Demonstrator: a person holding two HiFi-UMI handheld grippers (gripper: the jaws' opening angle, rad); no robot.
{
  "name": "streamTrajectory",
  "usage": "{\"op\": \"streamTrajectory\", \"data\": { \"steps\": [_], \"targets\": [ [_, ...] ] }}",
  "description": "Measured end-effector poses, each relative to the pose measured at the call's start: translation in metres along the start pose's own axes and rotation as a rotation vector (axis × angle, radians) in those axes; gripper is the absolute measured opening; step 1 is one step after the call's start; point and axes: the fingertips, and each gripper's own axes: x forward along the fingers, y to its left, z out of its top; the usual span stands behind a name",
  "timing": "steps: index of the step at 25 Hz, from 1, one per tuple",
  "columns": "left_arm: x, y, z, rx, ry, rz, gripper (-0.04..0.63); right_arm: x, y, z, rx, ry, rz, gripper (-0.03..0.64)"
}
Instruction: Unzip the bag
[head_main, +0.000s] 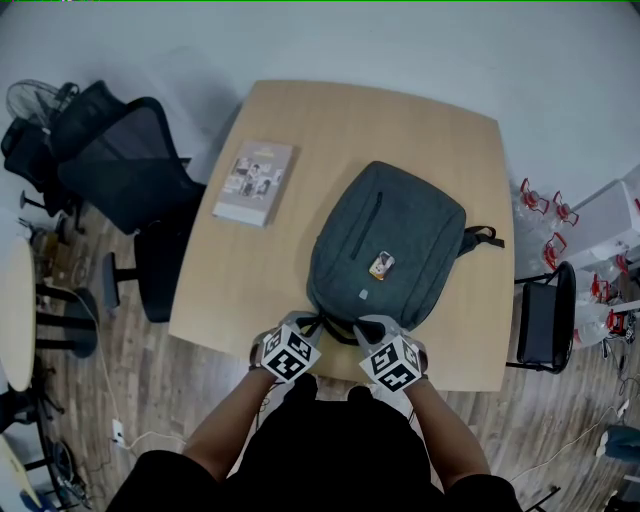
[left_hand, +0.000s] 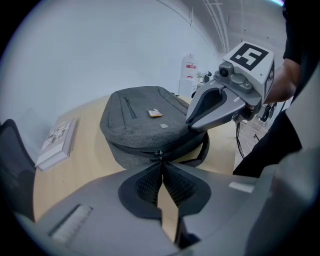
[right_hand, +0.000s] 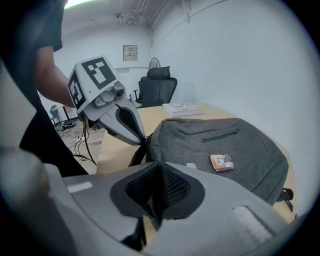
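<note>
Looking down from my head, the book (head_main: 254, 182) lies toward the left edge of the surface (head_main: 340, 120). My left tongs (head_main: 303, 325) and right tongs (head_main: 372, 327) sit side by side at the near edge, but there I see only their marker cubes and backs. The left gripper view fills in the grip: those tongs are pressed together with the small metal zip pull (left_hand: 159, 152) pinched at their tips. The right gripper view shows my right tongs also closed, on a thin dark strip (right_hand: 151, 207); I cannot tell what part of the bag it is. The bag (head_main: 385, 240) is a grey backpack lying flat, front up, right of the surface's middle, its top end at the near edge. A small orange-and-white card (right_hand: 221, 162) lies on it. Its side zip looks closed.
</note>
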Motion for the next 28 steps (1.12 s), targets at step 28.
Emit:
{"op": "streamTrajectory", "data": {
  "steps": [28],
  "targets": [
    [0.013, -0.027, -0.004, -0.055, -0.05, -0.086, 0.026, -0.027, 0.001, -0.047, -0.227, 0.047, 0.101, 0.119]
  ]
}}
